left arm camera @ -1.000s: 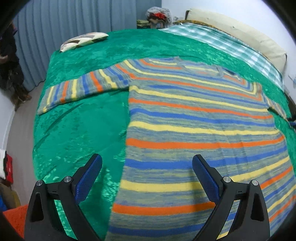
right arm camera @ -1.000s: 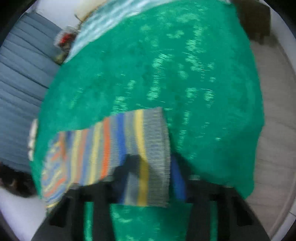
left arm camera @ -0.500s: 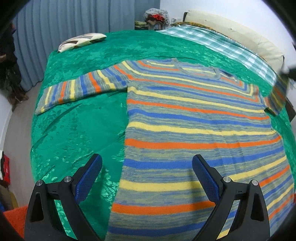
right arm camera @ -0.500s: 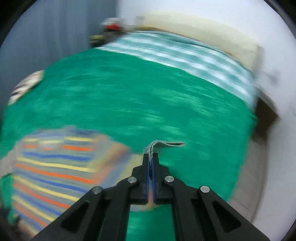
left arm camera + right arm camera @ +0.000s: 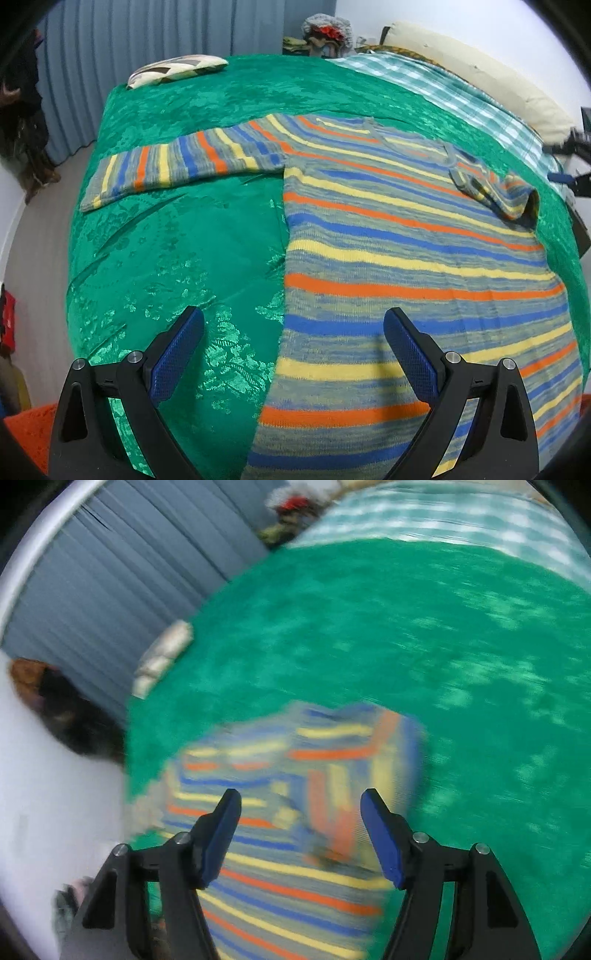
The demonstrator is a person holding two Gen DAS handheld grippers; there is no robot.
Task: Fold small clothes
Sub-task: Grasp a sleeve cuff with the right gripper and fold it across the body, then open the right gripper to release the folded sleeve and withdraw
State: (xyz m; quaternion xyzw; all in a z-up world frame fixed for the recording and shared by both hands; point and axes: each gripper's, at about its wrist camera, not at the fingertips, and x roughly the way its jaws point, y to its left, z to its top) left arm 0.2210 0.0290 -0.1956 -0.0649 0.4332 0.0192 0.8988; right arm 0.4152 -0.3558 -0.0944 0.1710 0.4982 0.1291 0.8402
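Striped sweater (image 5: 406, 236) (one sleeve folded over)

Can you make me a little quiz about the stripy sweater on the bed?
1. True or false: one sleeve of the sweater is folded over its body.
2. What colour is the blanket under the sweater?
3. The left tongs are: A) pinching a sleeve, B) open above the sweater's edge, C) holding the pillow.

Key: 1 true; 2 green; 3 B.
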